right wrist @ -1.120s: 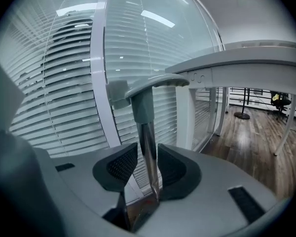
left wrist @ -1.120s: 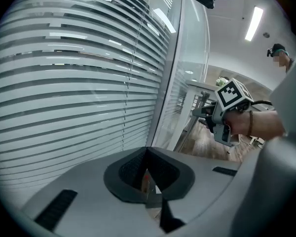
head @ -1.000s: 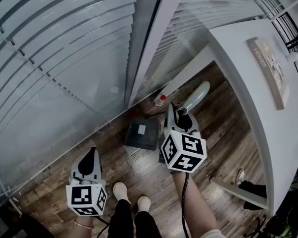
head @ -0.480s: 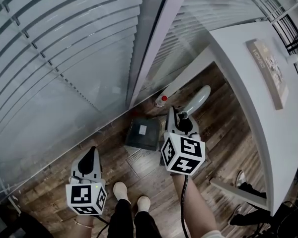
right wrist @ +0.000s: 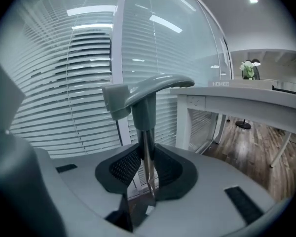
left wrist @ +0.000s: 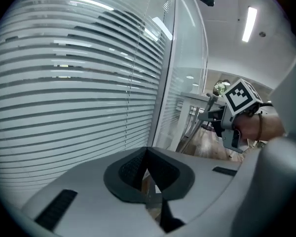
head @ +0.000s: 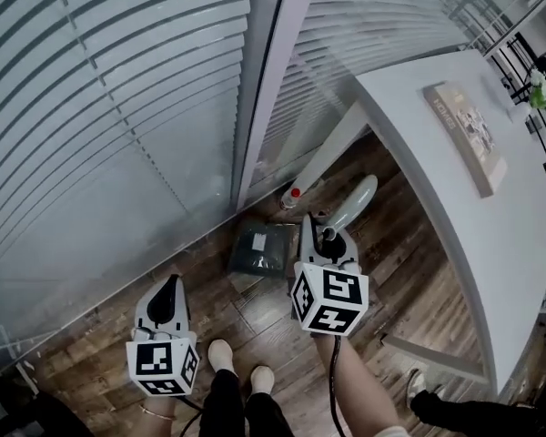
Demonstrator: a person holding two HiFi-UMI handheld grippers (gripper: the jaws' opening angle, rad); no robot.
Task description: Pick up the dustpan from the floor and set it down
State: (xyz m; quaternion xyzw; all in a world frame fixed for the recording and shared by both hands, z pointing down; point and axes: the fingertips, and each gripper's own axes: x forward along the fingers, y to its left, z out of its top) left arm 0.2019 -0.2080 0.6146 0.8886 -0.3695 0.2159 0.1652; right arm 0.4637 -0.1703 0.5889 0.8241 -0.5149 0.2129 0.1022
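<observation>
While our right gripper (head: 308,228), jaws just tightened, clamps the dustpan (head: 262,249) by its handle, our left gripper (head: 169,285) hangs closed and empty, left of the dustpan.

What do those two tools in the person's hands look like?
The left tool and the right tool are light grey with black ribbed pads. Each carries a white cube with black square markers. A black cable hangs from the right one. No sleeves show, only a thin bracelet.
</observation>
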